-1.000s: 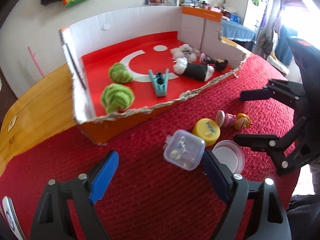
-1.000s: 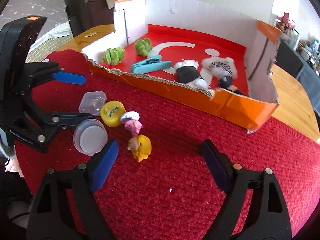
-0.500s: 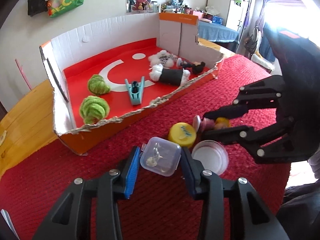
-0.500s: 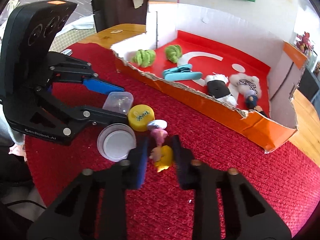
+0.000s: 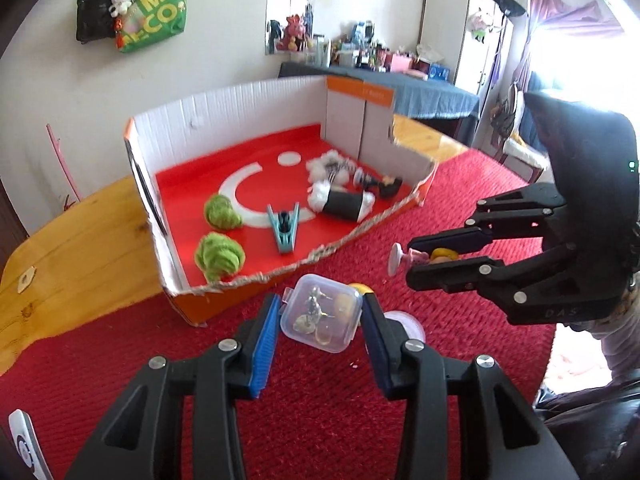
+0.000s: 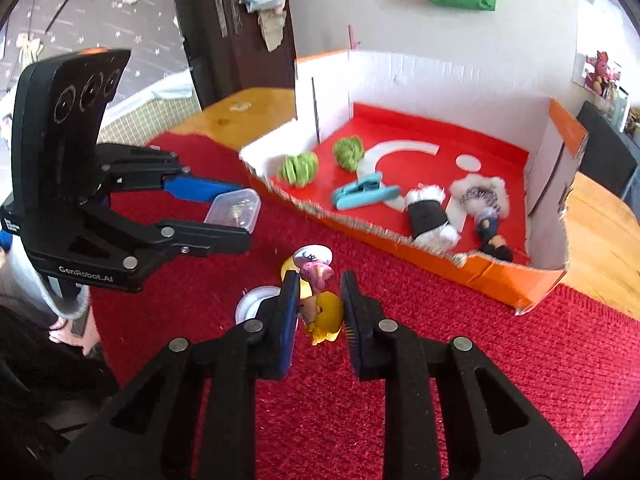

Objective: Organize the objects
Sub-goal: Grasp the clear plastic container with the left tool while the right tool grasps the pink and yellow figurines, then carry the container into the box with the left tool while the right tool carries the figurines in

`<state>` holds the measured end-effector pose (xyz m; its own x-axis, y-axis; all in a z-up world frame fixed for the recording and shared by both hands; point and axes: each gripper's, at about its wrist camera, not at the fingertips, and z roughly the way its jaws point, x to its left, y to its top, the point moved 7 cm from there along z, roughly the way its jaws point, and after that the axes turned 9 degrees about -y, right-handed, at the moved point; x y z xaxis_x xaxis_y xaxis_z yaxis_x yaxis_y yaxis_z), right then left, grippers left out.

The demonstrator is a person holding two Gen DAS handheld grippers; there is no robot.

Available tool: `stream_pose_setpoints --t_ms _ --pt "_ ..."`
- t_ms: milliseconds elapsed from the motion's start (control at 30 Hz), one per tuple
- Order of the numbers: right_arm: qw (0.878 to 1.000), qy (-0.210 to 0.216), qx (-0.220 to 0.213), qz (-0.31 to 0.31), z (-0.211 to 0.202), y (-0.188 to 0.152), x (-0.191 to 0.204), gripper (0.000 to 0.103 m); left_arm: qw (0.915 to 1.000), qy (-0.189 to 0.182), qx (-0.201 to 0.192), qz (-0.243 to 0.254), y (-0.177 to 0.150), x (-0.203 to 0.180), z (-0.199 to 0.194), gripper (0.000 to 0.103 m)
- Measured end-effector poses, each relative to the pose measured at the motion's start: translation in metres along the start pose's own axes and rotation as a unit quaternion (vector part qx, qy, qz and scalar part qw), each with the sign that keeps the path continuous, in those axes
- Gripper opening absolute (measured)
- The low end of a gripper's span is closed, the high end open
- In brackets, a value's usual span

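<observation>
1. My left gripper (image 5: 318,322) is clamped on a small clear plastic box (image 5: 320,318) with bits of metal inside, and holds it above the red cloth (image 5: 320,420) just off the near wall of the cardboard tray (image 5: 240,280).
2. My right gripper (image 6: 320,312) is closed around a little yellow-haired doll (image 6: 324,312); the doll's pink body and white base stick out past the fingertips.
3. In the left view that doll (image 5: 424,256) sits pinched between the right gripper's two fingers, up off the cloth.
4. A yellow lid (image 6: 289,271) and a white lid (image 6: 256,300) lie on the cloth under the right gripper, close to its near edge.
5. Inside the tray, two green yarn balls (image 5: 218,254) sit by the left wall, and a teal clip (image 5: 285,230) lies in the middle.
6. Toward the tray's right corner lie a black-and-white fuzzy roll (image 5: 344,204), a striped fuzzy toy (image 5: 332,166) and a small dark doll (image 5: 380,182).
7. The tray stands partly on the cloth and partly on the wooden table (image 5: 80,248).
</observation>
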<state>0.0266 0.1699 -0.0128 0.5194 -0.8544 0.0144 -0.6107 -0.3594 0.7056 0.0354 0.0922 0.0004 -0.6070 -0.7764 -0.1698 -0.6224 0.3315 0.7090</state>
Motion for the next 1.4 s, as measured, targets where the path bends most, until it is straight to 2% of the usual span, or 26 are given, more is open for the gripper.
stream_pose_setpoints --t_ms 433,733,1033,1400 --pt "1.000 0.006 -0.012 0.016 -0.011 0.011 -0.003 0.020 0.9998 -0.001 -0.018 0.001 0.013 -0.004 -0.010 0.043" --pt "0.999 -0.022 -0.025 0.034 -0.001 0.055 -0.026 0.020 0.9998 0.017 -0.009 0.002 0.048 0.007 0.008 0.043" --pt "0.994 -0.059 0.032 0.083 0.060 0.104 -0.078 0.020 0.9990 0.032 0.026 -0.019 0.092 0.040 0.056 0.043" --pt "0.983 -0.057 0.112 0.132 0.121 0.113 -0.113 0.020 0.9949 0.043 0.079 -0.047 0.100 0.072 0.108 0.043"
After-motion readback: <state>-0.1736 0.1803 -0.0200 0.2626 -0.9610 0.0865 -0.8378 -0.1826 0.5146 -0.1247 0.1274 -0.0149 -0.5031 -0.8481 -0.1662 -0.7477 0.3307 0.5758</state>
